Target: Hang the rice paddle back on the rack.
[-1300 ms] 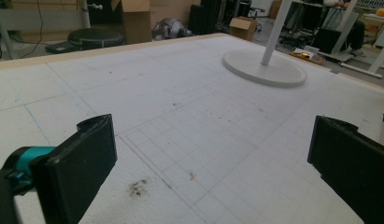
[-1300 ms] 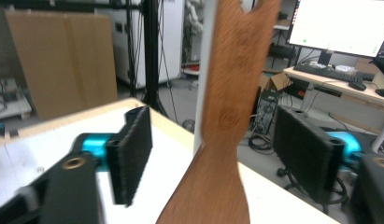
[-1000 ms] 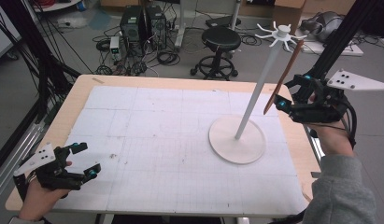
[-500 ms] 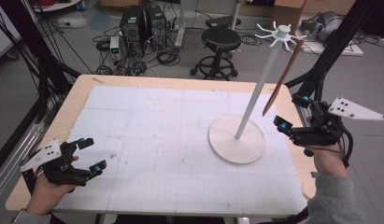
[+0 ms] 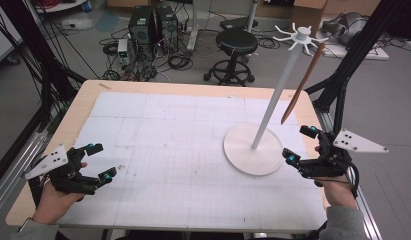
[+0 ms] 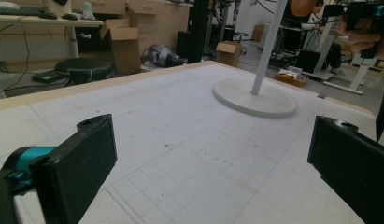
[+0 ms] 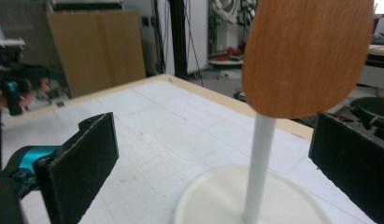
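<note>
A white stand (image 5: pixel 289 75) rises from a round base (image 5: pixel 243 152) on the right of the table. From a hook at its top hangs a wooden spatula (image 5: pixel 302 85), blade down. My right gripper (image 5: pixel 299 144) is open beside the base, below the spatula and apart from it. In the right gripper view the blade (image 7: pixel 306 56) hangs in front of the pole (image 7: pixel 259 163), beyond my open right gripper (image 7: pixel 213 168). My left gripper (image 5: pixel 100 161) is open over the front left of the table with nothing in it. In the left gripper view the base (image 6: pixel 255 95) lies far ahead of my left gripper (image 6: pixel 213 158).
A white gridded mat (image 5: pixel 168 140) covers the wooden table (image 5: pixel 58 125). Black frame struts (image 5: pixel 343 75) stand by the right edge. A stool (image 5: pixel 237 42) and computer cases (image 5: pixel 150 25) sit on the floor behind the table.
My right gripper has drawn down and back from the hanging spatula to beside the stand's base. My left gripper has shifted a little forward and right. The spatula still hangs on the stand.
</note>
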`<state>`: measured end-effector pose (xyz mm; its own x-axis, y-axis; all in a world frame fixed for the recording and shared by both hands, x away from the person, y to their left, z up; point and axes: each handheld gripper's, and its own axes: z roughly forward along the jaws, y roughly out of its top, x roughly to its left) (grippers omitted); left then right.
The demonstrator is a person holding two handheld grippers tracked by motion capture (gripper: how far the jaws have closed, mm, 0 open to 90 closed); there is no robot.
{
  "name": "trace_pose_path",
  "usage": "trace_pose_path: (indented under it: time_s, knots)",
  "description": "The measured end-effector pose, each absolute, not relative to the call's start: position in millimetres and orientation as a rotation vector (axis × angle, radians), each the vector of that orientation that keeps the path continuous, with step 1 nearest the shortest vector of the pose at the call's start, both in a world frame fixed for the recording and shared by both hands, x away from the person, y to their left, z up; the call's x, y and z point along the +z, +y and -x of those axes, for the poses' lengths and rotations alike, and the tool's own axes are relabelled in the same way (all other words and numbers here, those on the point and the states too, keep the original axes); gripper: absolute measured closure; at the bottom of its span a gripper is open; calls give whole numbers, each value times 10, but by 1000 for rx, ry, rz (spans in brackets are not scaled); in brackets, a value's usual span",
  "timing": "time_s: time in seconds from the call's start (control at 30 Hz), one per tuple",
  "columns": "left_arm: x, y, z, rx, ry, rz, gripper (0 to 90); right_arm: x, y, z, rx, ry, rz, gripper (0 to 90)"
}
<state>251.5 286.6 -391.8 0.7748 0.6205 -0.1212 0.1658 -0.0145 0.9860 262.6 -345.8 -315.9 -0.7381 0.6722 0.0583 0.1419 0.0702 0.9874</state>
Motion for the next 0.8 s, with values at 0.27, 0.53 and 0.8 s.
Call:
trace_pose_path:
  time_s: [0.27, 0.53, 0.8]
  knots:
    - [-3916, 2872, -2513, 396, 651, -1576, 18, -3402, -3410, -2573, 1728, 1942, -849, 6]
    - [-3921, 2866, -2512, 398, 653, -1585, 18, -3576, -3445, -2497, 1730, 1913, -875, 6]
    - [-3937, 2862, -2514, 397, 656, -1592, 18, -3806, -3471, -2436, 1723, 1909, -909, 6]
